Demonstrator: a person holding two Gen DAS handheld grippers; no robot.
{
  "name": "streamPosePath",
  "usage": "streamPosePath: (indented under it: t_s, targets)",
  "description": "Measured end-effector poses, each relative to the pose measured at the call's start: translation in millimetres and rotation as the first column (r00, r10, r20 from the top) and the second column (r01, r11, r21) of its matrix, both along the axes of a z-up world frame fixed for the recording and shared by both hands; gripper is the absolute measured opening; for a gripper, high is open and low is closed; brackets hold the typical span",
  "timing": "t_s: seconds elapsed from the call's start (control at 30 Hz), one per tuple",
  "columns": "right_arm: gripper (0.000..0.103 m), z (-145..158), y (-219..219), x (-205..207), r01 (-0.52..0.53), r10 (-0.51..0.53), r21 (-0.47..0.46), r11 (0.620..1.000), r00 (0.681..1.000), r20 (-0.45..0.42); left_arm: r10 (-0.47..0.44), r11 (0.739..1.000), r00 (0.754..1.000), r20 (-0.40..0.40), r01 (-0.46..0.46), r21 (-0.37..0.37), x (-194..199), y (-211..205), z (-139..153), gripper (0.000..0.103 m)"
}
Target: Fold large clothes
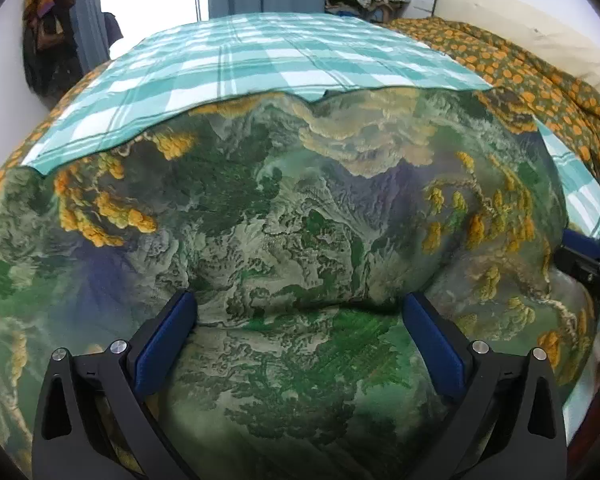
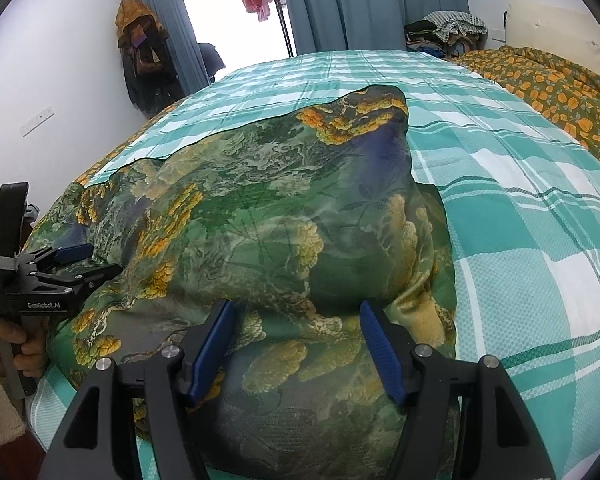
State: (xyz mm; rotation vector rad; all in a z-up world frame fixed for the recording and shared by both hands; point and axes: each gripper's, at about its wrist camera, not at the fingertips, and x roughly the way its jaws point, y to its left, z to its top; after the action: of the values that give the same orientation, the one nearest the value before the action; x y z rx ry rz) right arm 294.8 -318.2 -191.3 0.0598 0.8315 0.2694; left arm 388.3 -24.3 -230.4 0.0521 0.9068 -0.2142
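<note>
Daylight is pouring through a bright doorway (image 2: 236, 20) between blue-grey curtains (image 2: 364, 4), white walls (image 2: 52, 52) are enclosing the room, and a teal checked bedsheet (image 2: 520, 208) is covering the bed.

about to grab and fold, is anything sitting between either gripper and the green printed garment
Nothing visible does. The left gripper and right gripper both have open jaws right over the green printed garment, which lies alone on the checked bedspread. The orange floral blanket stays off to the side.
</note>
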Motion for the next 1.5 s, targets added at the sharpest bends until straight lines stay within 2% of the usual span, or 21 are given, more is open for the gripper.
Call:
streamPosePath:
  t_s: [0.17, 0.23, 0.33, 0.43, 0.5, 0.77, 0.87, 1.0, 1.13, 1.2, 1.3, 1.4, 1.5]
  targets:
    - [0.067, 4, -5, -6, 0.007, -0.007, 0.023, 1.000, 1.000, 0.026, 0.012, 0.997, 1.000, 0.003, -0.012, -0.071, -22, 8, 32, 0.099]
    - [0.066, 5, -5, -8, 0.003, -0.004, 0.021, 1.000, 1.000, 0.031, 0.000, 0.998, 1.000, 0.015, 0.001, -0.070, -34, 9, 35, 0.099]
    - [0.067, 3, -5, -8, 0.006, -0.007, 0.022, 1.000, 0.999, 0.032, -0.017, 1.000, 1.000, 0.006, 0.017, -0.009, -41, 6, 19, 0.101]
    - [0.067, 2, -4, -8, 0.008, -0.009, 0.015, 1.000, 0.999, 0.033, -0.012, 1.000, 1.000, -0.014, 0.012, -0.008, -36, 5, 4, 0.102]
    - [0.067, 2, -3, -9, 0.007, -0.007, 0.007, 1.000, 0.999, 0.036, -0.024, 0.999, 1.000, -0.010, 0.024, 0.022, -32, 0, -3, 0.102]
    - [0.067, 2, 0, -7, 0.002, -0.001, -0.011, 1.000, 0.999, 0.041, -0.034, 0.999, 0.999, -0.001, 0.034, 0.017, -34, 1, -5, 0.102]
    - [0.066, 6, -1, -8, 0.002, -0.001, -0.014, 1.000, 0.999, 0.043, -0.024, 0.999, 1.000, 0.007, 0.024, 0.024, -39, 0, 8, 0.102]
    - [0.066, 29, -4, -23, 0.011, -0.009, -0.023, 1.000, 0.997, 0.082, -0.024, 1.000, 1.000, 0.005, 0.024, 0.008, -48, 3, 36, 0.098]
    - [0.066, 48, -6, -41, -0.015, 0.020, -0.044, 0.999, 0.993, 0.119, -0.037, 0.999, 0.997, 0.075, 0.039, -0.038, -47, 0, 70, 0.098]
    - [0.066, 50, -4, -44, -0.025, 0.030, -0.043, 0.999, 0.993, 0.114, -0.036, 0.998, 0.996, 0.079, 0.040, -0.056, -36, -4, 76, 0.099]
    - [0.066, 40, -3, -40, -0.037, 0.039, -0.039, 0.999, 0.997, 0.062, -0.009, 0.999, 0.998, 0.055, 0.012, -0.050, -5, -12, 62, 0.099]
    - [0.067, 22, -2, -35, -0.044, 0.044, -0.055, 0.998, 0.999, -0.003, 0.035, 0.998, 0.998, -0.048, -0.037, -0.043, 22, -10, 20, 0.099]
    - [0.067, 15, -6, -33, -0.051, 0.051, -0.026, 0.998, 0.999, -0.014, 0.038, 0.997, 0.998, -0.048, -0.041, -0.064, 24, -4, -4, 0.101]
